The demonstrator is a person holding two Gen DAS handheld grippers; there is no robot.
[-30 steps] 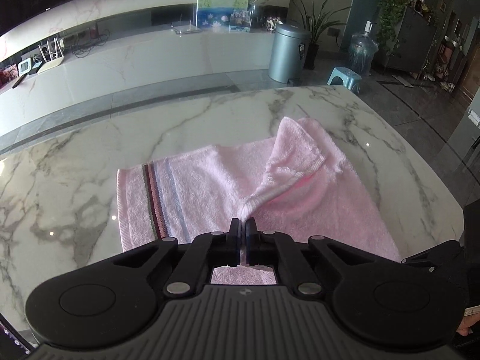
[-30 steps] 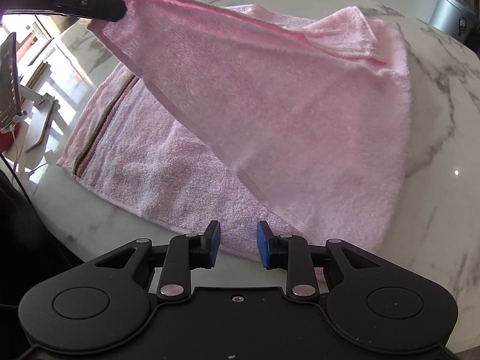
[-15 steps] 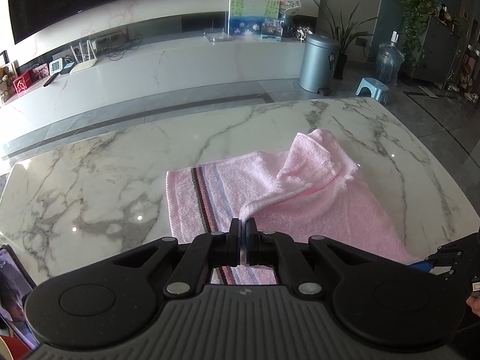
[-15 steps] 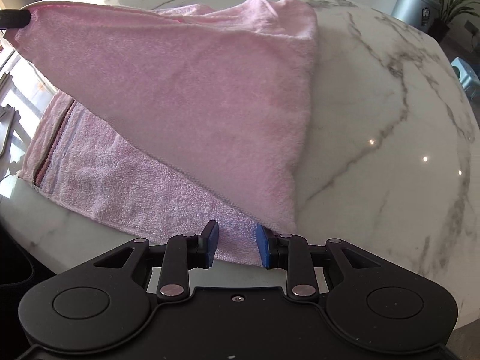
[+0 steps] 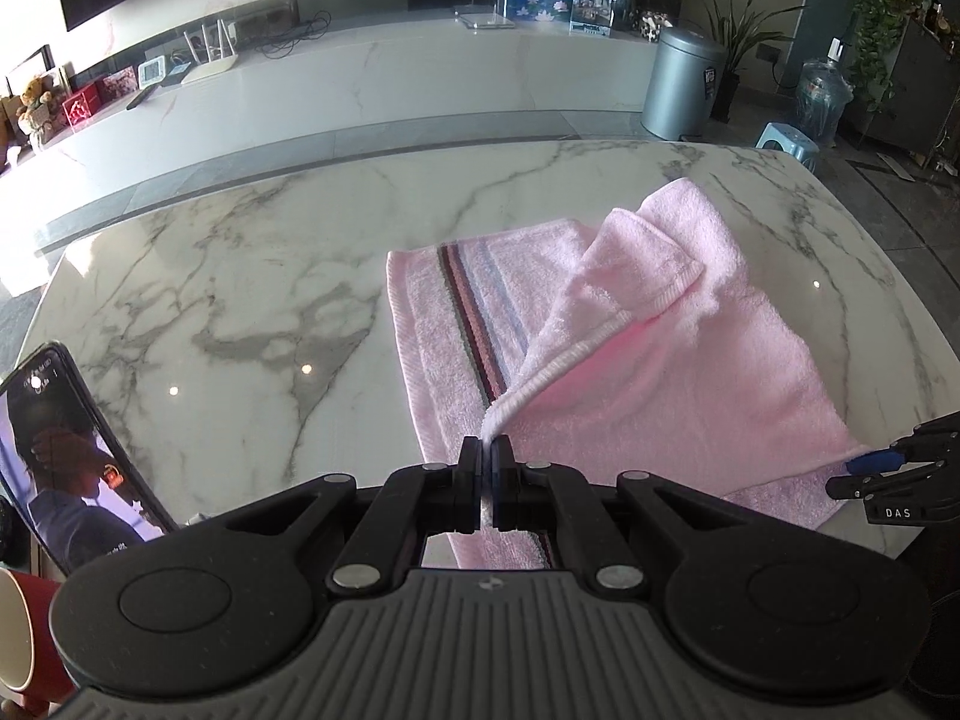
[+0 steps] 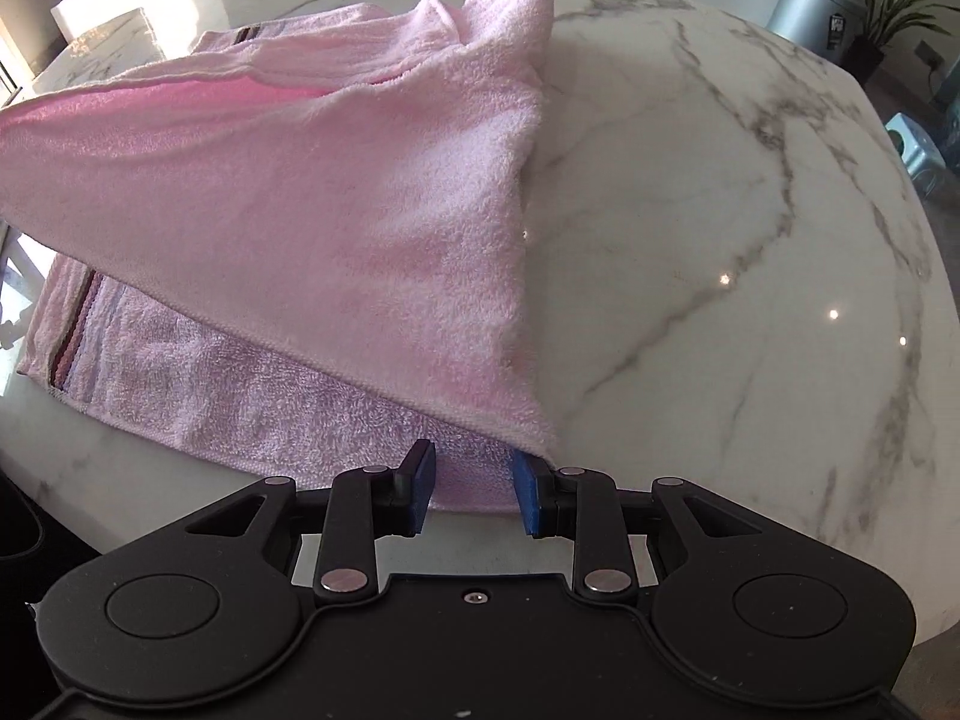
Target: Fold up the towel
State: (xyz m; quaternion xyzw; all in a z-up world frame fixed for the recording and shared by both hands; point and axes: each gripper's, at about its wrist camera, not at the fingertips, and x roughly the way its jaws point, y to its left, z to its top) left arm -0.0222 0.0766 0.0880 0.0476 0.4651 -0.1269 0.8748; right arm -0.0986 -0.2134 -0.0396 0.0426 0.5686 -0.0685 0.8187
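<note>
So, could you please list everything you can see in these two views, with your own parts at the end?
towel: one, pink with a dark striped band, on the table, one corner lifted and drawn over the rest
table: one, white marble with grey veins, under the towel
phone: one, dark, screen lit, at the table's left edge
mug: one, red with a pale inside, lower left corner
bin: one, silver-grey, on the floor beyond the table
water jug: one, clear blue, on the floor right of the bin
stool: one, light blue, by the jug
left tool: one, black, shut on the towel's lifted corner
right tool: one, black with blue pads, jaws apart at the towel's near edge
</note>
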